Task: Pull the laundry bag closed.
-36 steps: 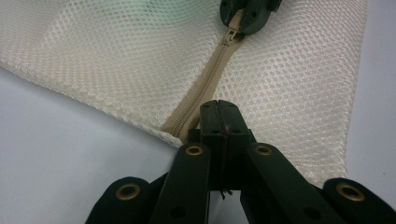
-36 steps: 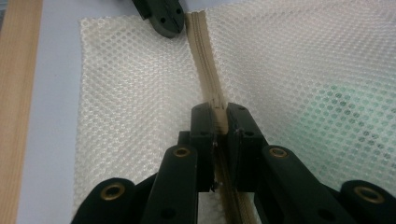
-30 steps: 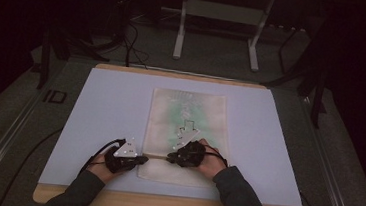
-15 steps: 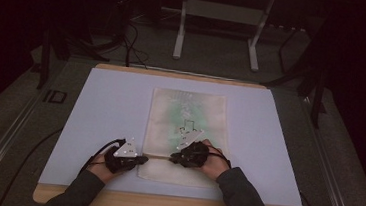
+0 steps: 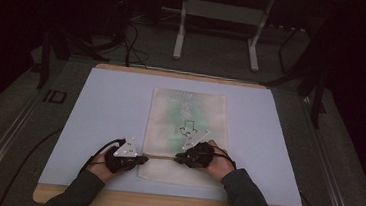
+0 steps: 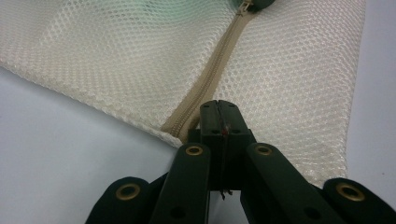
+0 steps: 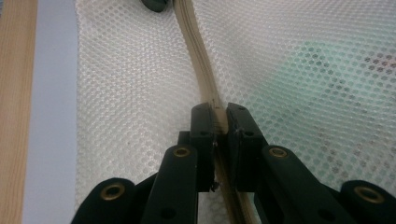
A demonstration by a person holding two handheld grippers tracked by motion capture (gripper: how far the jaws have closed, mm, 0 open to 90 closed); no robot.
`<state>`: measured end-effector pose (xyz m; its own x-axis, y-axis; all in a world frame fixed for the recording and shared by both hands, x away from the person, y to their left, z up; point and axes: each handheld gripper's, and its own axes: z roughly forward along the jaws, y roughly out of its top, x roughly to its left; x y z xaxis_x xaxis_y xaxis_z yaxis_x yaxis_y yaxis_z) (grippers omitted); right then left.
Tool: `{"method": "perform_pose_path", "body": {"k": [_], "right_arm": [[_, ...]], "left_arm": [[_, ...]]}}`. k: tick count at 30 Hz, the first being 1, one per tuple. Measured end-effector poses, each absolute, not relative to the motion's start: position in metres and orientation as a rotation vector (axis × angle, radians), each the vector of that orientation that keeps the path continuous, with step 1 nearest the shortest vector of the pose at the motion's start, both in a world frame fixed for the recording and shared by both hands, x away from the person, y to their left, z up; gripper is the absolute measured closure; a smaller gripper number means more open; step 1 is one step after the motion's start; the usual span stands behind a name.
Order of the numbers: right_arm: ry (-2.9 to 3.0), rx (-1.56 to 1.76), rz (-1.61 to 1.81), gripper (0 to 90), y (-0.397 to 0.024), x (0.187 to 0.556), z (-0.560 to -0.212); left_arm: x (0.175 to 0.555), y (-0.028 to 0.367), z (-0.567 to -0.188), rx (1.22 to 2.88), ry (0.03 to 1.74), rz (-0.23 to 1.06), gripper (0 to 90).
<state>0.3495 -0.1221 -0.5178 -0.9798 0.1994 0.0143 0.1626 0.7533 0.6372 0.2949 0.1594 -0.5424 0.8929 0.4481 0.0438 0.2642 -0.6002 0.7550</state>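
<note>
Seemingly "ID" marking (image 5: 54, 96) sits left of the mesh bag (image 5: 187, 128).

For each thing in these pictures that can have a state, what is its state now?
Mesh bag: lying flat on the table, something green inside.
Zipper: closed along the stretch shown.
Left gripper: shut at the zipper's end.
Right gripper: shut on the zipper.

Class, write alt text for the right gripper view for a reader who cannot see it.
A black claw is shut on the beige zipper of a white mesh bag, with something green showing through the mesh.
</note>
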Motion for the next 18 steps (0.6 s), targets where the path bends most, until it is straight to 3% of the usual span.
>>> {"method": "perform_pose_path", "body": {"k": [18], "right_arm": [[2.878,0.339,1.046,82.2,-0.138,0.350,-0.516]], "left_arm": [[0.295,0.159,-0.542,2.243,0.510,0.288,89.5]]}}
